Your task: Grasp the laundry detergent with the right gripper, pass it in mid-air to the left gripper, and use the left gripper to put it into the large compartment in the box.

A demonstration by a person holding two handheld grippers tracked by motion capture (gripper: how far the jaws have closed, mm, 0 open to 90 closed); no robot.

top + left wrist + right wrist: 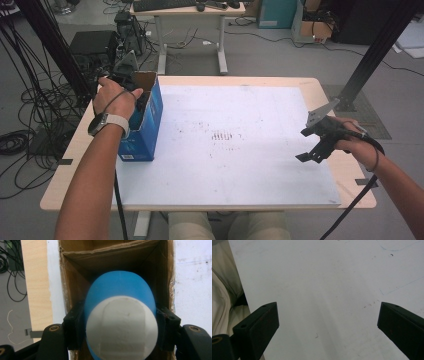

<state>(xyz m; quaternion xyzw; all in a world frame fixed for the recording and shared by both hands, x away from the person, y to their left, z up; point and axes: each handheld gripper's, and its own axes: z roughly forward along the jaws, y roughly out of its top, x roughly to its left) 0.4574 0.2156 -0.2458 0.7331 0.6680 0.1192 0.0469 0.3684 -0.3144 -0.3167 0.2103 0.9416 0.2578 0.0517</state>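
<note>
Beyond my white board [240, 145] I see a desk [190, 10], tangled cables [30, 110] and cardboard boxes [315, 27] on the floor.

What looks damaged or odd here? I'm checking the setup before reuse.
The cardboard box has a frayed, ragged top edge, and the white board carries dark scuff marks near its middle. The blue and white object in the left gripper looks intact.

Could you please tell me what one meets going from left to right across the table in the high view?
Left gripper at the open blue box → smudged white board → right gripper, jaws open, in the person's right hand.
</note>
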